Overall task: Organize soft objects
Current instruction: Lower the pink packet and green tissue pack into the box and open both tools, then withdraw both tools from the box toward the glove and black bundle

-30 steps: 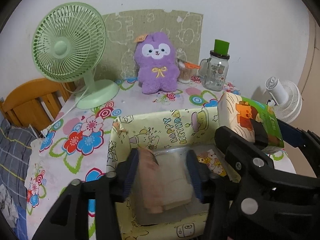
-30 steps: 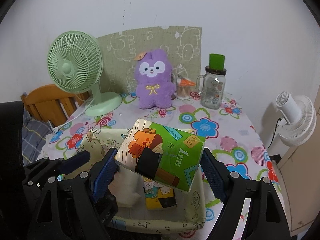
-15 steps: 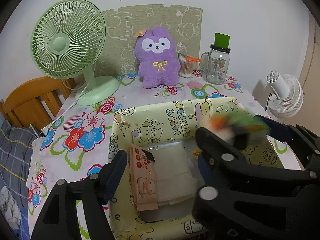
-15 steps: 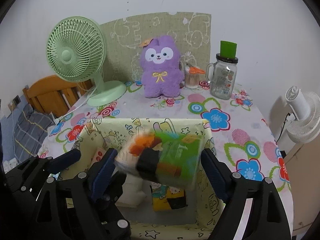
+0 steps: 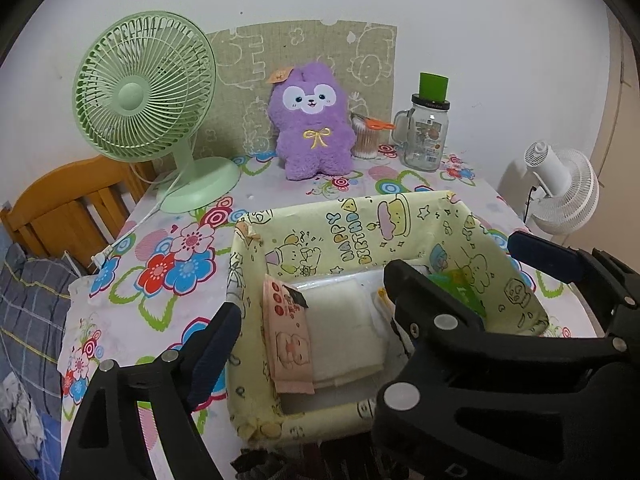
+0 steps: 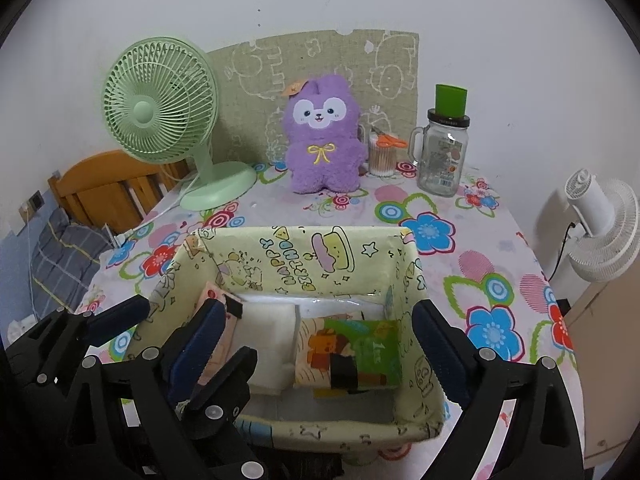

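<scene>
A yellow cartoon-print fabric box (image 5: pixel 352 236) (image 6: pixel 304 256) stands on the floral table. Inside lie a pink-labelled pack of white tissues (image 5: pixel 320 332) (image 6: pixel 264 320) on the left and a green-and-orange tissue pack (image 6: pixel 352 354) on the right, mostly hidden in the left wrist view (image 5: pixel 456 286). My left gripper (image 5: pixel 312 312) is open and empty above the box's near left side. My right gripper (image 6: pixel 316 340) is open and empty above the box, straddling the green pack. A purple plush bunny (image 5: pixel 312 124) (image 6: pixel 324 136) sits upright at the table's back.
A green desk fan (image 5: pixel 148 100) (image 6: pixel 164 108) stands back left. A glass jar with green lid (image 5: pixel 426 128) (image 6: pixel 444 148) and a cup of cotton swabs (image 6: pixel 382 156) stand back right. A white fan (image 6: pixel 604 224) is off the right edge, a wooden chair (image 5: pixel 68 208) off the left.
My right gripper opened and the green tissue pack dropped into the box. My left gripper let go of the white tissue pack, opened wide and pulled back.
</scene>
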A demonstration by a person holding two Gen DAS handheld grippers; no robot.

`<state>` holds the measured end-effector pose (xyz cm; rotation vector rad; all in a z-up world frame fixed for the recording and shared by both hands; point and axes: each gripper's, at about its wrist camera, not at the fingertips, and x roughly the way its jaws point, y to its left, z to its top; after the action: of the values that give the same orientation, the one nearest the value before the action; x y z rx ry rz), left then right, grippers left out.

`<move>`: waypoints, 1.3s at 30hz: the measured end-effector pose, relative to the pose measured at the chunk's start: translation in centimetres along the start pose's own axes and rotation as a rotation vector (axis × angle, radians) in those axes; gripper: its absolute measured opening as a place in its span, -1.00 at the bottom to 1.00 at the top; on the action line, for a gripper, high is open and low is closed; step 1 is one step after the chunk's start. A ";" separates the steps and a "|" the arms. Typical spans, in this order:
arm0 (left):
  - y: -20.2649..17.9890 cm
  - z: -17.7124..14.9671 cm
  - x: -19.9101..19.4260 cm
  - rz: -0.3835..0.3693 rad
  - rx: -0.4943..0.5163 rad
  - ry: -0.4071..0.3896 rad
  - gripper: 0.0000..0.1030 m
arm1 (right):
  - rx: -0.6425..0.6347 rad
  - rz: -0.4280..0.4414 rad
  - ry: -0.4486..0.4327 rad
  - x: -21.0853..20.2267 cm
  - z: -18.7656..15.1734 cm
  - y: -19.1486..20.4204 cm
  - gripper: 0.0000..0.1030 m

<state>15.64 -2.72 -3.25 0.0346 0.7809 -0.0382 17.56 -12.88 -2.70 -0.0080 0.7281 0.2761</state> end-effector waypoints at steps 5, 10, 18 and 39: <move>-0.1 -0.5 -1.1 0.001 0.000 -0.014 0.75 | 0.000 -0.001 -0.014 -1.2 -0.5 0.2 0.87; -0.2 -1.1 -2.1 -0.005 -0.003 -0.023 0.76 | -0.006 -0.007 -0.029 -2.3 -1.0 0.4 0.87; -0.4 -1.9 -3.5 -0.001 -0.008 -0.037 0.77 | -0.008 -0.011 -0.048 -4.0 -1.7 0.6 0.88; -0.9 -4.2 -6.6 -0.016 -0.021 -0.077 0.88 | -0.019 -0.025 -0.087 -7.4 -3.8 1.1 0.90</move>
<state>7.95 -3.30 -1.63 0.0064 0.7042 -0.0463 9.54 -14.00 -0.54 -0.0226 0.6385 0.2582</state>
